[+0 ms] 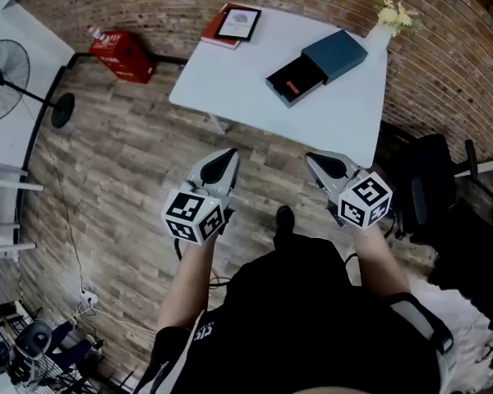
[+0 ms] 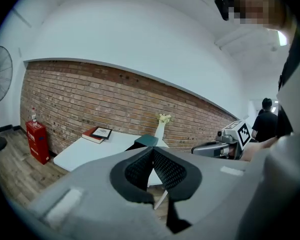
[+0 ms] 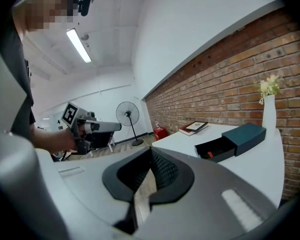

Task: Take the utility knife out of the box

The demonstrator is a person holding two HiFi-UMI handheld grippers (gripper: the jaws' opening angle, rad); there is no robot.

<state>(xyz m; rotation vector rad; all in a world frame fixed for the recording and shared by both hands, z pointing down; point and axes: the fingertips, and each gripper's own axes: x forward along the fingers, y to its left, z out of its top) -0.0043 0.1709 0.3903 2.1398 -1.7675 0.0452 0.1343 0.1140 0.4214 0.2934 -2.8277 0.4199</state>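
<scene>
A dark teal box (image 1: 335,55) lies on the white table (image 1: 255,89), its black drawer (image 1: 296,80) slid out toward me. Inside the drawer shows a small red-orange piece of the utility knife (image 1: 291,85). The right gripper view shows the same box (image 3: 247,135), open drawer (image 3: 215,150) and red piece (image 3: 209,155). My left gripper (image 1: 231,153) and right gripper (image 1: 310,157) hang side by side over the floor, short of the table's near edge. Both are shut with nothing between the jaws. The left gripper view shows the box (image 2: 147,141) just above its closed tips (image 2: 152,150).
A red book with a framed picture (image 1: 237,24) lies at the table's far left corner; a white vase of flowers (image 1: 388,19) stands at the far right. A red case (image 1: 123,54) and a standing fan (image 1: 8,72) are left; a black chair (image 1: 427,183) is right.
</scene>
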